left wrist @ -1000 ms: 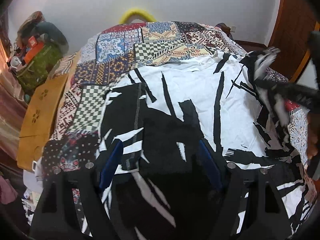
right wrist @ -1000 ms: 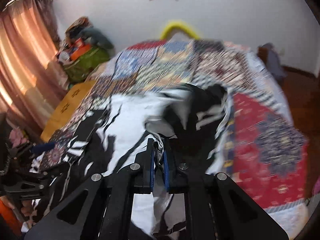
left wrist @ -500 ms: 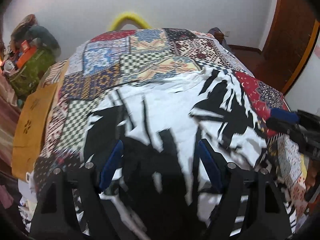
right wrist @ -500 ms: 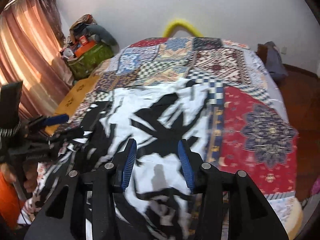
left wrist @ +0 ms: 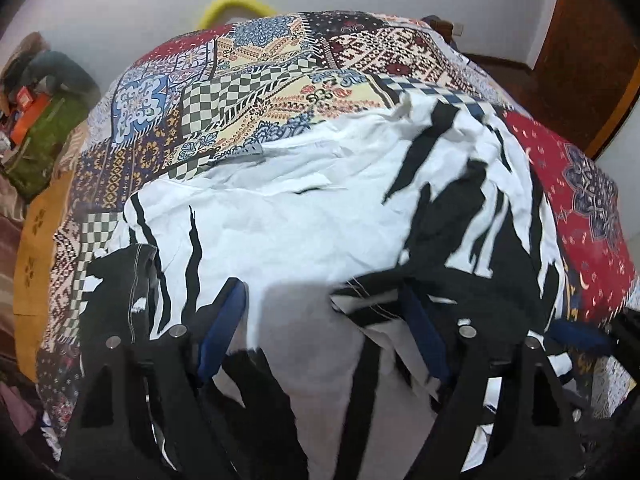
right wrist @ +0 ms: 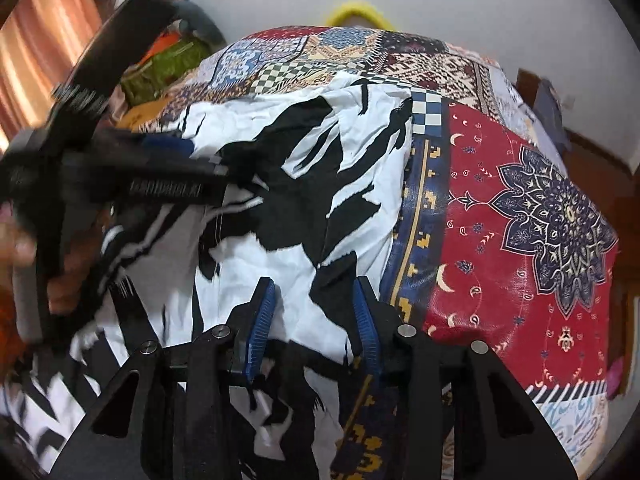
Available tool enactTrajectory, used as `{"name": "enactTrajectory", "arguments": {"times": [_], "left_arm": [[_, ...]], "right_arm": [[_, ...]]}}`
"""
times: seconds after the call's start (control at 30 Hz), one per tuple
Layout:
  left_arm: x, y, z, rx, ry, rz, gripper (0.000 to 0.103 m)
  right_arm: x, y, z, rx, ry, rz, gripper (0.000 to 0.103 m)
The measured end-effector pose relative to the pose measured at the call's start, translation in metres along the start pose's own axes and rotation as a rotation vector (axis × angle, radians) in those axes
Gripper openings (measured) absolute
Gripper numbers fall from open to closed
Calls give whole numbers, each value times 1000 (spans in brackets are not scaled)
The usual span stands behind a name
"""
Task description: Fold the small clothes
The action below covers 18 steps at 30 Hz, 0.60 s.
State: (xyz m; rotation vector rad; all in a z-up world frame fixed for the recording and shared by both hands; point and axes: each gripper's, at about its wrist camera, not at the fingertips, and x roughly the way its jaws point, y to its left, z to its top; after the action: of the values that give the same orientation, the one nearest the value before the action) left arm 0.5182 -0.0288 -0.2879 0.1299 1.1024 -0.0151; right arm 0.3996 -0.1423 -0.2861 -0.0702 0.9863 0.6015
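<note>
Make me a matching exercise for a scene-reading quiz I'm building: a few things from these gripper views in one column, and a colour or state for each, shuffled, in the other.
Column one:
1. garment
2. left gripper
3. yellow hoop
4. bedspread

Column two:
A. curved, at the bed's far end by the wall
B. patchwork of many patterns
C. open, its jaws spread over the cloth
D. white with black streaks, spread on the bed

Pairs: 1-D, 2-C, 3-A, 4-B
</note>
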Motion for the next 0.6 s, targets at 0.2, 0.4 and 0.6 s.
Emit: {"name": "enactTrajectory", "arguments": {"times": [0.2,0.4,0.6], "left_arm": [[2,19,6,-14,-9,20,86],[-20,32,1,-59,-16,51,85],[-84,52,-16,-85,-98,23,85]], "right_arm": [[-5,7,-19,-57,15,-43,35],[-16,6,-27,-12,38,-55,36],[-55,17,-23,-11,-25,-78,38]]}}
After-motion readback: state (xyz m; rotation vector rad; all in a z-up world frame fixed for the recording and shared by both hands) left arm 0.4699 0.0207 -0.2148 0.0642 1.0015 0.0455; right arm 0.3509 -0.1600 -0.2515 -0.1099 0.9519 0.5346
